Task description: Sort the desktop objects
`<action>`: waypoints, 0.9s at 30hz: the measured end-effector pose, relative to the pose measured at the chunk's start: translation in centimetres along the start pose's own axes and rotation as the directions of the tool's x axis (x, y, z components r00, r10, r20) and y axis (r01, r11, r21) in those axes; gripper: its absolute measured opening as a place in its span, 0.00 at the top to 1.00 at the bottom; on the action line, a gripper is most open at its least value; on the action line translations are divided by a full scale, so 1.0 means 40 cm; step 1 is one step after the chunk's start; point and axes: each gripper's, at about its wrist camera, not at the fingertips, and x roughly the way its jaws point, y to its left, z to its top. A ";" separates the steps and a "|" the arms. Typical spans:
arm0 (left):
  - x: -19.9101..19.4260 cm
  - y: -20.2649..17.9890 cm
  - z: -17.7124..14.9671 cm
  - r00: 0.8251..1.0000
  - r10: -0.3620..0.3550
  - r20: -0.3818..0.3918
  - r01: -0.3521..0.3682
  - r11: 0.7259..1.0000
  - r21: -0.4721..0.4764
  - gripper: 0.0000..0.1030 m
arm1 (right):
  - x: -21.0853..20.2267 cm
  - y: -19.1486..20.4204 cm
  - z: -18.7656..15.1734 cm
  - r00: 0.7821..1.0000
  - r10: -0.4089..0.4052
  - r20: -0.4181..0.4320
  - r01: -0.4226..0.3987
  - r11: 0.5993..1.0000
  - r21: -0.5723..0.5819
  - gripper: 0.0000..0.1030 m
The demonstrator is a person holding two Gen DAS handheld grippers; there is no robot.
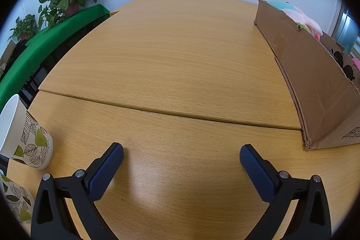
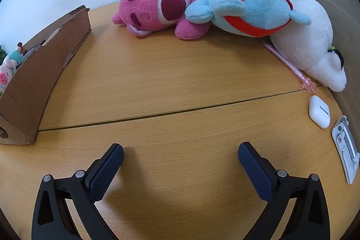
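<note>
the wooden desk (image 2: 171,73), smooth beech-look laminate with a seam running across it, carries everything, and the cardboard box (image 2: 38,73) is the landmark: a long, rough-edged corrugated tray, open at the top, with a few small toys already showing over its torn rim. to the right of the box and past its far end lie the plush toys in a heap along the desk's back edge, all soft and fuzzy: a white plush (image 2: 308,46) at the far right, a blue plush with a red band (image 2: 254,8) leaning on it, and a pink bear (image 2: 157,10) nearest the box, lying on its side with its long axis roughly across the view. the right gripper (image 2: 181,155) sits on that same side of the box, so it looks the nearer one for the pink bear, which lies ahead of it and slightly toward the box; its jaws are spread wide with nothing between them. the left gripper (image 1: 181,155) faces bare desk on the other side of the box (image 1: 315,82), equally wide open and empty. smaller things lie well right of the box: a thin pink pen (image 2: 290,64) partly tucked under the white plush, a glossy white earbud case (image 2: 319,113), and a flat white and grey clip-like object (image 2: 345,147). two leaf-printed paper cups (image 1: 29,138) stand far left of the box.
</note>
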 end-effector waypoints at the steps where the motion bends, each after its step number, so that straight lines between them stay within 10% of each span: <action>1: 0.000 0.000 0.000 1.000 0.000 0.000 0.000 1.000 0.000 0.00 | 0.000 0.000 0.000 1.000 0.000 0.000 0.000 1.000 0.000 0.00; 27: 0.003 -0.004 -0.001 1.000 0.002 0.001 -0.002 1.000 -0.003 0.00 | -0.001 0.000 -0.001 1.000 -0.001 0.000 0.001 1.000 0.000 0.00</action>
